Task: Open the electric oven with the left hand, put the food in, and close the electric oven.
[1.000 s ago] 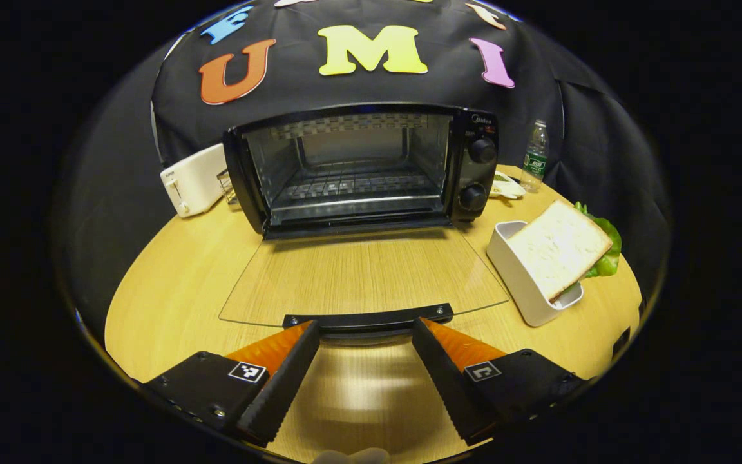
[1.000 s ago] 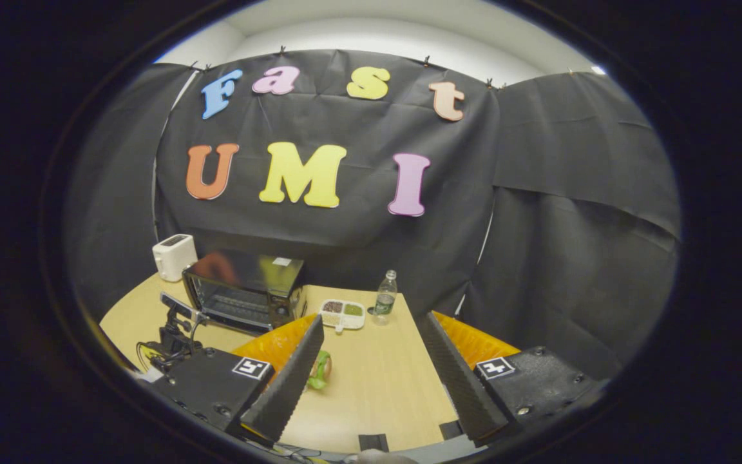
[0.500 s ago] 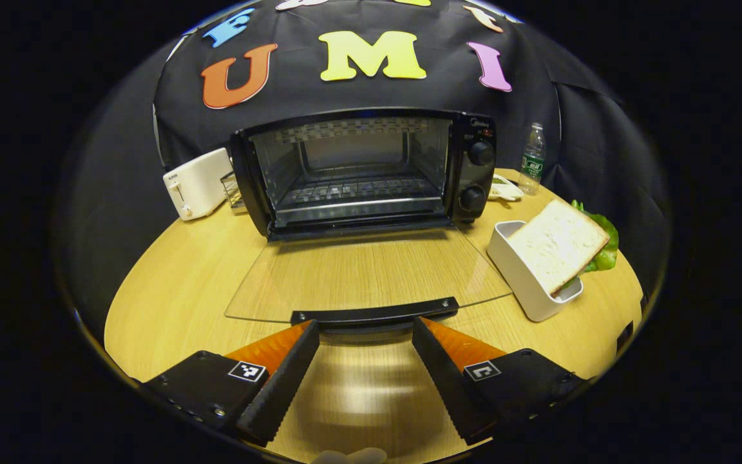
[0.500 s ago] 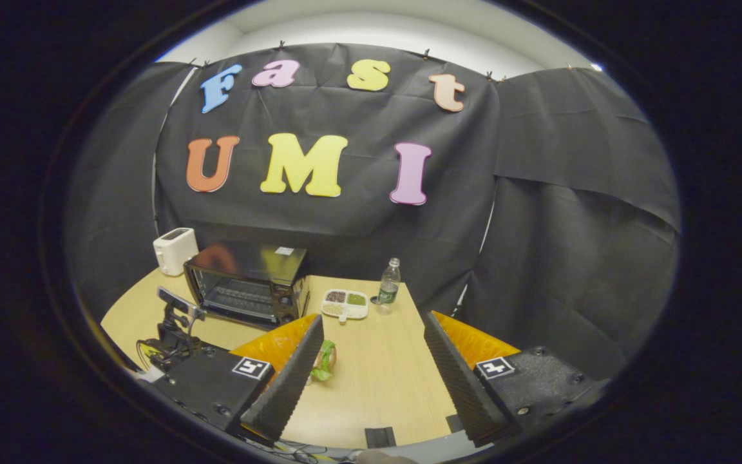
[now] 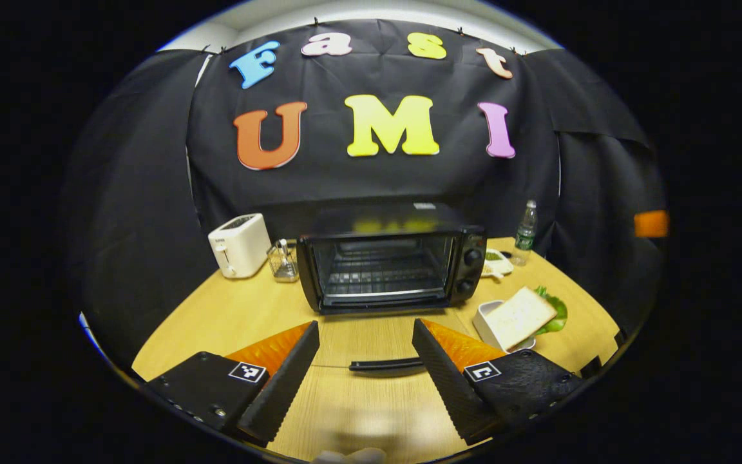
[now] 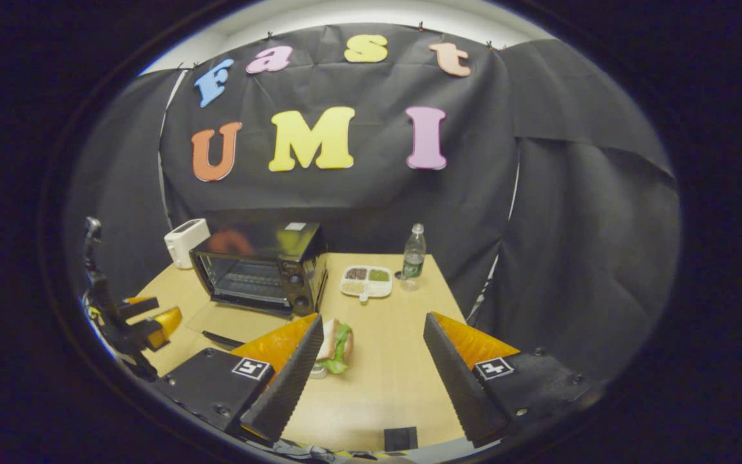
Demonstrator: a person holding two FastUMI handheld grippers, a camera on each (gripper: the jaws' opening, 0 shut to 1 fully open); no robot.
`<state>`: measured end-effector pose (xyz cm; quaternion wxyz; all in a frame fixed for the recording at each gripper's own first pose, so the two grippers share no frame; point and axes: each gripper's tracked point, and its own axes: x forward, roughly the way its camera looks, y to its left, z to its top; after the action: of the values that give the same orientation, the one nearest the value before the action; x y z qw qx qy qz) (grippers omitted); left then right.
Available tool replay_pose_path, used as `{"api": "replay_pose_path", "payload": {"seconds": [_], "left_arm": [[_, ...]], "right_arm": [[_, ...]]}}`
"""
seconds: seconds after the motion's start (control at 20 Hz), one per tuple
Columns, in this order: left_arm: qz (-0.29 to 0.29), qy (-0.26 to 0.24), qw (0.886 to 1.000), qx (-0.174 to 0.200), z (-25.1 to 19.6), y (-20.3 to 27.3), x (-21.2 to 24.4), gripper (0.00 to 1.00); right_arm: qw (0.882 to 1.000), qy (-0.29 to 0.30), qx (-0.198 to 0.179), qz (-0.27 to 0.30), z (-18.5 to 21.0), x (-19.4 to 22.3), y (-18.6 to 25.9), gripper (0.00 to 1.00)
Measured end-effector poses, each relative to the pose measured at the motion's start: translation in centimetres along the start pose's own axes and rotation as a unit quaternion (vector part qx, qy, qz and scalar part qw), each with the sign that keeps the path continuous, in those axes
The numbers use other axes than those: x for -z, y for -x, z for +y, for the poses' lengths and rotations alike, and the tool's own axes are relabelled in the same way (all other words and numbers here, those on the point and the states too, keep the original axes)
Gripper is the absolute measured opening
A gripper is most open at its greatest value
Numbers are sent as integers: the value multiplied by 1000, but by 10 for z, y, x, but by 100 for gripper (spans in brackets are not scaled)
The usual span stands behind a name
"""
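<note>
The black electric oven [image 5: 387, 264] stands at mid-table with its glass door [image 5: 371, 341] lying flat open and the door handle [image 5: 385, 365] nearest me. My left gripper [image 5: 364, 335] is open, pulled back and raised above the handle, holding nothing. A sandwich [image 5: 520, 317] of white bread and lettuce leans in a white holder [image 5: 485, 321] right of the door. In the right gripper view the oven [image 6: 261, 267] sits left of centre and the sandwich [image 6: 335, 340] lies just beside my open right gripper [image 6: 371, 328], which hangs well above the table. The left gripper [image 6: 142, 319] shows at the far left.
A white toaster [image 5: 237, 245] and a small glass jar [image 5: 283, 261] stand left of the oven. A divided snack tray [image 6: 366, 281] and a water bottle [image 6: 413, 256] stand to its right at the back. The round wooden table [image 5: 229, 316] has bare room front left.
The left gripper has drawn back and risen away from the open door's handle, so the oven looks smaller. The right gripper has tilted down toward the table, bringing the sandwich nearer.
</note>
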<state>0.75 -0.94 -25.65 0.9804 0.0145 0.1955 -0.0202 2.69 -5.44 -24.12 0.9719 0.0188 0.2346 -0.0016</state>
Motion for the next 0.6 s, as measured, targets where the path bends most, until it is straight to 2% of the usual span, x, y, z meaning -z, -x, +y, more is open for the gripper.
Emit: {"api": "replay_pose_path", "payload": {"seconds": [0.15,0.3,0.45,0.6], "left_arm": [[-58,16,998,-16,-1,25,-63,96],[-94,26,995,-23,-5,40,-104,95],[-126,19,991,-36,-10,53,-140,95],[-140,16,989,-43,-18,59,-159,95]], "right_arm": [[998,-16,-40,38,0,28,-39,99],[993,-31,-83,77,5,51,-75,96],[980,-63,-137,132,19,76,-104,94],[968,-85,-175,160,29,84,-131,92]]}}
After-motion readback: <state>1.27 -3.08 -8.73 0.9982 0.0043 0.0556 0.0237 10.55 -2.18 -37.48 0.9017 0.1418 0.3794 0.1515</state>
